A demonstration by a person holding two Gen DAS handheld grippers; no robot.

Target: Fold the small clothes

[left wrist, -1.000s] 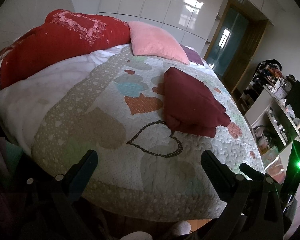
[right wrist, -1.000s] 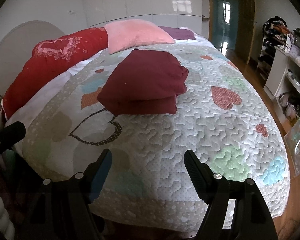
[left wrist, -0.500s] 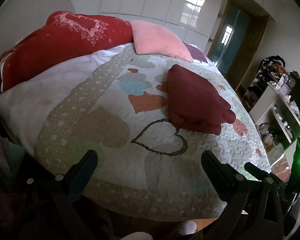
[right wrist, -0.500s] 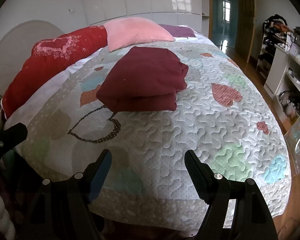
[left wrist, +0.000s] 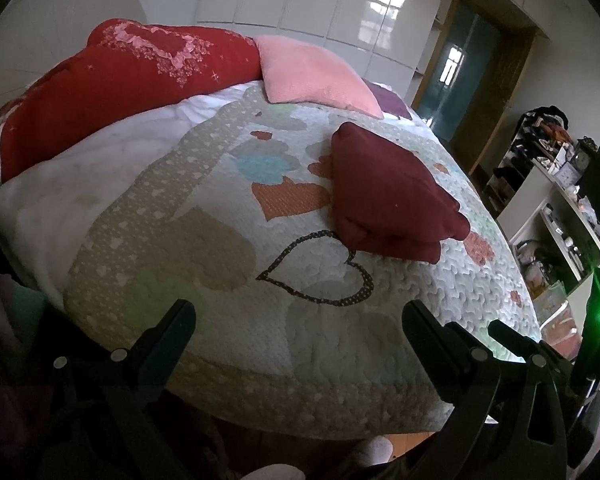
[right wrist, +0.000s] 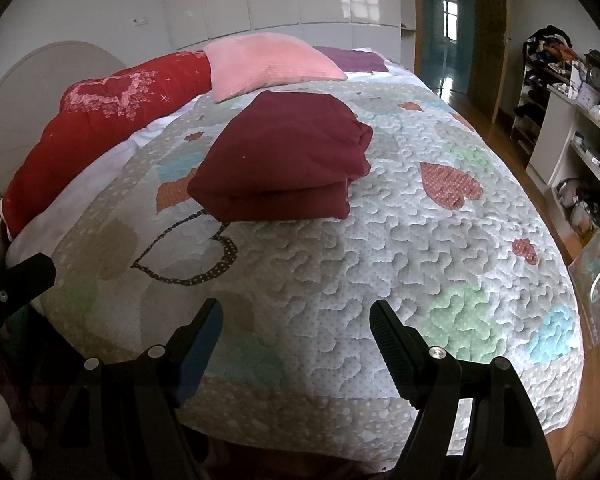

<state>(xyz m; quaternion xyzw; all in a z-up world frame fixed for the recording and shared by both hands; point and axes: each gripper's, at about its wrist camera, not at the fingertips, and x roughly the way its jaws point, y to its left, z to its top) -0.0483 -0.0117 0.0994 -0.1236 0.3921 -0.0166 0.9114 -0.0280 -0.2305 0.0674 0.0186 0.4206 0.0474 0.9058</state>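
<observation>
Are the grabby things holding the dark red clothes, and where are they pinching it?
No. Both the left hand-held gripper and the right hand-held gripper are open and empty. The folded maroon garment lies alone on the quilt.

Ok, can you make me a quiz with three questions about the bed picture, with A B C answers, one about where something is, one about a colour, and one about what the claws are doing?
1. Where is the folded cloth?
A. On the quilt
B. On the floor
C. In the right claw

2. What colour is the pillow behind the cloth?
A. Blue
B. Pink
C. Black

3. What are the two claws doing?
A. Both squeezing the cloth
B. One holding the pillow
C. Both open, holding nothing

Answers:
1 A, the cloth lies on the hearts of the quilt.
2 B, the pillow is pale pink.
3 C, the left claw and the right claw are spread wide near the bed's edge, away from the cloth.
</observation>
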